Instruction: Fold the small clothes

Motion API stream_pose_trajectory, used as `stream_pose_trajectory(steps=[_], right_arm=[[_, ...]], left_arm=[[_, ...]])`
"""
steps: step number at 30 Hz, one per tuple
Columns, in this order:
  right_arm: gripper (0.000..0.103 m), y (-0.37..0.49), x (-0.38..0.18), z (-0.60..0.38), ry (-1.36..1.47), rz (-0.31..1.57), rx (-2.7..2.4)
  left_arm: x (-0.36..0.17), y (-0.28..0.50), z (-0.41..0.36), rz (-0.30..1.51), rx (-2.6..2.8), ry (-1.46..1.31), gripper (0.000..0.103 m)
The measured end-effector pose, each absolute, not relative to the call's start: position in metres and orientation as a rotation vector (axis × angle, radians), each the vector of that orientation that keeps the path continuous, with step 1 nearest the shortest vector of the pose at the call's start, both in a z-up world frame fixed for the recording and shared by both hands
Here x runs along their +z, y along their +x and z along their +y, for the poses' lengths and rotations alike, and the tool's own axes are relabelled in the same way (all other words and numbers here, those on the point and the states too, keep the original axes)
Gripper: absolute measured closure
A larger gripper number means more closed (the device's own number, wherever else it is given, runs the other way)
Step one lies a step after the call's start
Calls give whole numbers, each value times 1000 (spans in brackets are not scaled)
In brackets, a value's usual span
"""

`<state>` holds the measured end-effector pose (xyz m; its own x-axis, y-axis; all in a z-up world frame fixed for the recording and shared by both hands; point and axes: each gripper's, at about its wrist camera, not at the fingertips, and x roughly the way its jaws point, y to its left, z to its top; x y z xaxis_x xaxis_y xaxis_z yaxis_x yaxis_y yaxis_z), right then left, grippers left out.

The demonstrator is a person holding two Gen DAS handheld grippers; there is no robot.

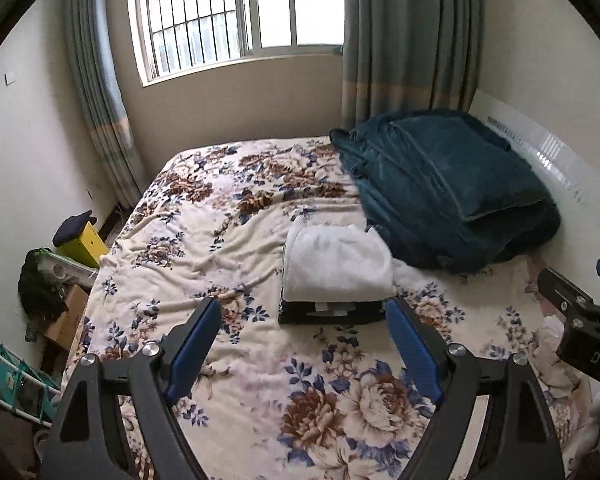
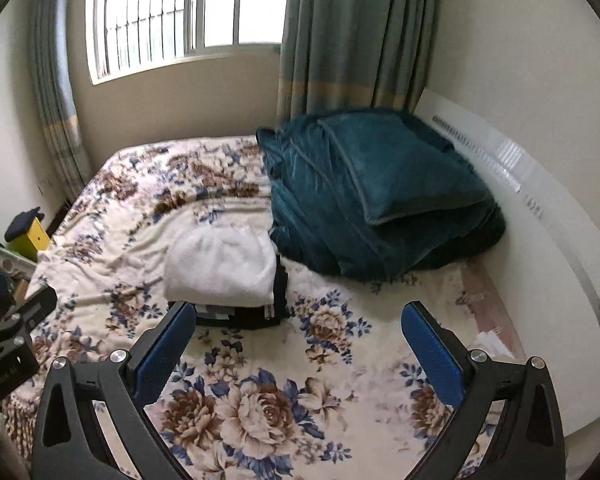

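A folded white fluffy garment (image 1: 338, 266) lies on top of a folded dark garment (image 1: 332, 312) in the middle of the floral bed; the stack also shows in the right wrist view, white (image 2: 220, 276) over dark (image 2: 240, 316). My left gripper (image 1: 302, 316) is open and empty, held above the bed just in front of the stack. My right gripper (image 2: 298, 322) is open and empty, in front of and to the right of the stack. Its body shows at the right edge of the left wrist view (image 1: 580, 320).
The bed has a floral cover (image 1: 220, 240). A bulky teal blanket (image 1: 448, 188) is heaped at the back right beside the white headboard (image 2: 540, 220). Boxes and clutter (image 1: 68, 264) stand on the floor left of the bed. Window and curtains are behind.
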<state>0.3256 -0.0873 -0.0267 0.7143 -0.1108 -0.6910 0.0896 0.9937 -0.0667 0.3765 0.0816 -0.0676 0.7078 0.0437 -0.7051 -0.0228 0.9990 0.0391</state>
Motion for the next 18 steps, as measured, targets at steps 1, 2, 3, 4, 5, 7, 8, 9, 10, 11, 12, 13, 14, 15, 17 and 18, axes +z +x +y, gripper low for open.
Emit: stream_pose_trajectory(steps=[1,2,3,4,5,7,8,9,10,11,12,13,14,15,17,18], right_arm=[[0,317,-17,-88,-28,758,-104],[0,309,-8,-88,-28,749,-99],[0,298,2,-88,-29,733,-100],[0,287,13,-89,-35,716,-100],[0,279,21,-88,-37,708,-95],[0,258,40,-90,-28,686,-88],[0,253,45,-91,-24,679,-83],[0,246,52,-91,-25,671,-83],[0,238,58,-93,-20,663,-80],[0,230,65,-94,-10,657,-75],[0,227,68,-95,-10,654,-71],[0,220,75,-96,-9,648,-68],[0,215,79,-97,-9,642,-66],[0,210,85,-97,-13,631,-65],[0,204,91,-98,-16,623,-61],[0,201,94,-98,-17,620,-59]], left_arm=[[-61,370,80,773,37,30,19],[-53,361,78,762,39,40,19],[-44,353,76,750,39,40,19],[-38,346,75,739,39,38,19],[-32,339,74,728,41,38,19],[-21,328,74,714,42,29,19],[-14,322,73,704,41,26,19],[-10,317,73,698,46,28,19],[-7,314,73,691,45,28,19],[-3,310,73,685,44,27,19],[1,305,73,680,49,26,19],[3,302,73,673,47,24,19],[6,299,73,667,50,28,19],[7,296,72,666,52,27,19],[7,291,73,672,53,10,19],[7,288,73,673,55,3,19]])
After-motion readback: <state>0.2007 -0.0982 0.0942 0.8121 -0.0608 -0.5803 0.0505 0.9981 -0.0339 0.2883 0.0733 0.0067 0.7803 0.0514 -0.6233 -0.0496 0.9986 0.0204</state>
